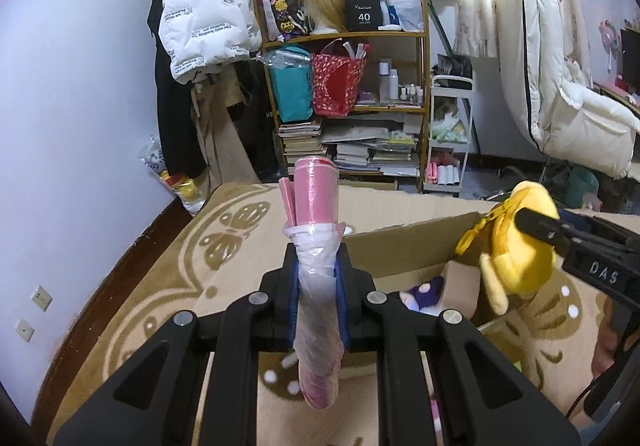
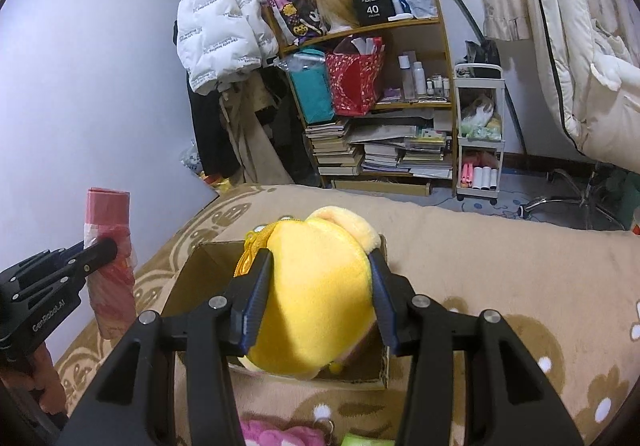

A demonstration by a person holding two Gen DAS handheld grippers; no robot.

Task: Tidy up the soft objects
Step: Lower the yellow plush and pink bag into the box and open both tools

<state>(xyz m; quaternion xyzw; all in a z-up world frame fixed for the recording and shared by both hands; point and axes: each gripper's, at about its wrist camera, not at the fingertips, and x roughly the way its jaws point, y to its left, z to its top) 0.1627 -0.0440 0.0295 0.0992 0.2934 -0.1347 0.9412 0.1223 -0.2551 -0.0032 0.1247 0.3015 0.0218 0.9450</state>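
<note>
Pinching a crinkly pink plastic roll (image 1: 316, 286), the left claw (image 1: 318, 282) is squeezed; a round fuzzy yellow plush (image 2: 316, 286) is pinched by the right claw (image 2: 318, 286) above an open cardboard box (image 2: 192, 278).

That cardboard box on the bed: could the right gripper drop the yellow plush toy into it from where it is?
Probably yes. The right gripper holds the yellow plush toy just above the open cardboard box, with nothing between them. The left gripper holds its pink roll off to the side.
</note>
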